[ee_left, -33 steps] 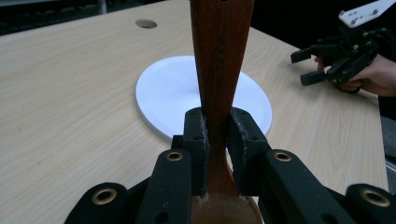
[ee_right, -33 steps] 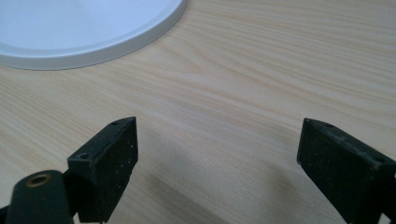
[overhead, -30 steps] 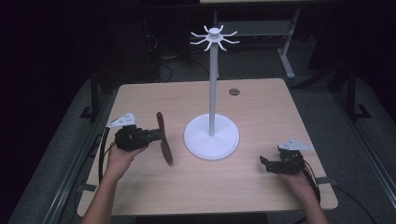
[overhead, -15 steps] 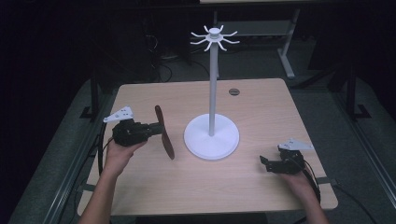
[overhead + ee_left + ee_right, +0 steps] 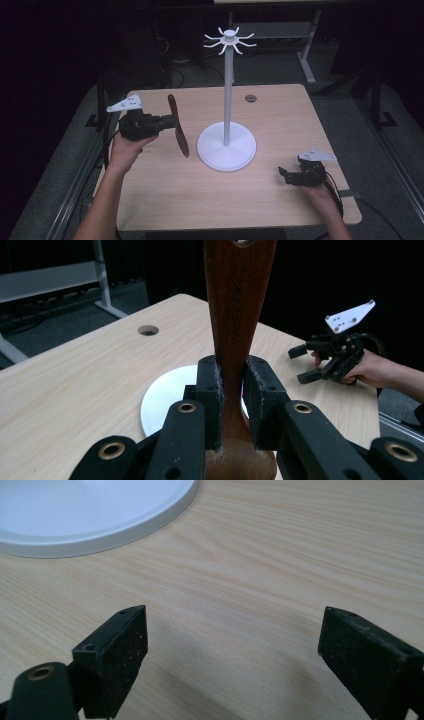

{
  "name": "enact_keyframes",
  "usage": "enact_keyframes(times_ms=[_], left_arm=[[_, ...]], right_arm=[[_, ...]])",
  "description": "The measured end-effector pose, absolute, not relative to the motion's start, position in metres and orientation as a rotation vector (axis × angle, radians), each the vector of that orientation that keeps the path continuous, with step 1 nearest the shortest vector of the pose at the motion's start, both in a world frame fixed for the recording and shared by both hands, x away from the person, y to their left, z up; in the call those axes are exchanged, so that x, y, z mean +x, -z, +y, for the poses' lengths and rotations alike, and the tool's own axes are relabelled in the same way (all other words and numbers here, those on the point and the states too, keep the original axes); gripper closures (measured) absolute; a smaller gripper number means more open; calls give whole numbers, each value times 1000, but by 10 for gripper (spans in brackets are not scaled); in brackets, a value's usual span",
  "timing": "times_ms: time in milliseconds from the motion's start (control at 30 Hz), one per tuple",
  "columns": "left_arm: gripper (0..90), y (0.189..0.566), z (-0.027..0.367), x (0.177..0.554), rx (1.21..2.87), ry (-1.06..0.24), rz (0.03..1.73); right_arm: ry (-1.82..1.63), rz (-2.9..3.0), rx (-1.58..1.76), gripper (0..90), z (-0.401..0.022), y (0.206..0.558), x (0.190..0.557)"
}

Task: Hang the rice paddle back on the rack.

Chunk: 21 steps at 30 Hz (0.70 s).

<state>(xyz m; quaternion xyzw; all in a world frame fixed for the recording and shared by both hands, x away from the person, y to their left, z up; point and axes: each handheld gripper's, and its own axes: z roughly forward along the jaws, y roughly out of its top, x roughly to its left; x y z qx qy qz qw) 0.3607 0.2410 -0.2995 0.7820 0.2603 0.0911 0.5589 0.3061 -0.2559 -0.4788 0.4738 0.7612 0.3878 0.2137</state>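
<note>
Between the left gripper [image 5: 231, 390] pads: wooden utensil [image 5: 237, 305].

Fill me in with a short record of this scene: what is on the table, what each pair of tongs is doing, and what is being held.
Table: pale wood, round hole near the far edge
Stand: white, round base, hooks at the top, upright mid-table
Left tongs: shut on a dark wooden utensil, raised above the table left of the stand
Utensil: handle gripped between the pads, hole near its end
Right tongs: open, nothing between them, low over the table right of the stand
</note>
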Motion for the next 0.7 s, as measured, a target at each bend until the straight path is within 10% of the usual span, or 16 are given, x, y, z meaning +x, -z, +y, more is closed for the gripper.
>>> enact_keyframes(times_ms=[700], left_arm=[[776, 240, 220, 375, 1847, -224, 519]], right_arm=[[-1081, 2109, 1316, 122, -256, 479, 306]])
